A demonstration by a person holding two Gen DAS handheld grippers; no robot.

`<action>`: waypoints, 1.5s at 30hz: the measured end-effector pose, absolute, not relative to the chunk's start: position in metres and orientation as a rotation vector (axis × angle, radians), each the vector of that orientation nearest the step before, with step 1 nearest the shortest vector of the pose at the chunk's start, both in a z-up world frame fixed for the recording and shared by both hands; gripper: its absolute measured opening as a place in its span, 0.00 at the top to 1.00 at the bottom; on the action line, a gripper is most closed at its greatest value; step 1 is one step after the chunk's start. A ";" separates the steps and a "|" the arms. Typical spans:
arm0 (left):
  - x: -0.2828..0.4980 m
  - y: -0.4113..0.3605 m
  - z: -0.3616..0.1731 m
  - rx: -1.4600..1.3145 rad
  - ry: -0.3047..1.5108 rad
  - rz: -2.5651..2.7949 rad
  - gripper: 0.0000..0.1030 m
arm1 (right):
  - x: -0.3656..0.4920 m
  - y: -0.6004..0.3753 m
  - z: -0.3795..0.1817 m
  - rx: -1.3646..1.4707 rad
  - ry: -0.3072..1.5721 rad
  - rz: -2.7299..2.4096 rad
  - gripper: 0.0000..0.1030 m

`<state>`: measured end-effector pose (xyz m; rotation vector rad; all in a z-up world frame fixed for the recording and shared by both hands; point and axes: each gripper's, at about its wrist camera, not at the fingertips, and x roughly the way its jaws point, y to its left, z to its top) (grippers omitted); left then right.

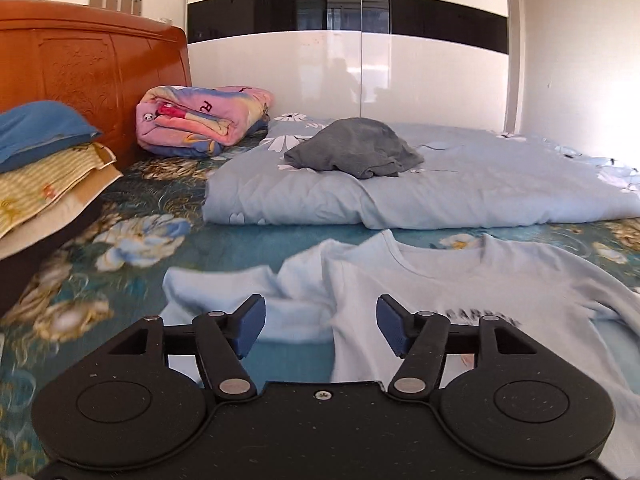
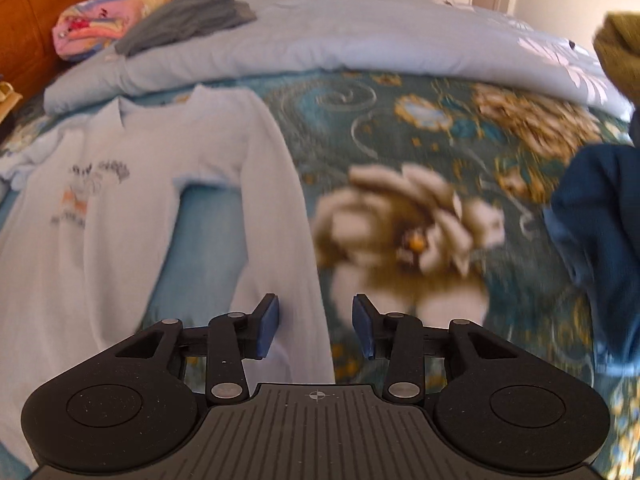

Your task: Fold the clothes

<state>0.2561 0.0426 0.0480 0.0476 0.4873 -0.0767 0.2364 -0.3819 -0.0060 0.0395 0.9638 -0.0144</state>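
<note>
A pale blue long-sleeved shirt (image 1: 460, 296) with a printed chest lies face up on the floral bedspread, collar toward the far side. Its left sleeve (image 1: 240, 292) is bunched beside the body. My left gripper (image 1: 320, 326) hovers open over that sleeve and the shirt's side edge, nothing between its blue pads. In the right wrist view the same shirt (image 2: 120, 208) spreads at the left, its right sleeve (image 2: 276, 216) stretched straight toward me. My right gripper (image 2: 315, 330) is open just above that sleeve's lower end, holding nothing.
A folded light blue quilt (image 1: 460, 192) lies across the bed behind the shirt, with a grey garment (image 1: 352, 148) on it. A pink folded blanket (image 1: 200, 120) and stacked pillows (image 1: 44, 168) sit by the wooden headboard (image 1: 92, 60). Dark blue cloth (image 2: 600, 240) and an olive item (image 2: 620, 48) lie at right.
</note>
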 end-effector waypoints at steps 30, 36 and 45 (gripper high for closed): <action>0.241 0.129 0.025 0.036 0.618 0.202 0.31 | 0.311 -0.440 0.045 -0.110 0.848 -0.335 0.80; 0.272 0.132 -0.003 0.134 0.700 0.169 0.31 | 0.276 -0.408 0.070 -0.124 0.776 -0.234 0.68; 0.304 0.138 -0.025 0.195 0.747 0.148 0.73 | 0.240 -0.358 0.083 -0.162 0.772 -0.114 0.62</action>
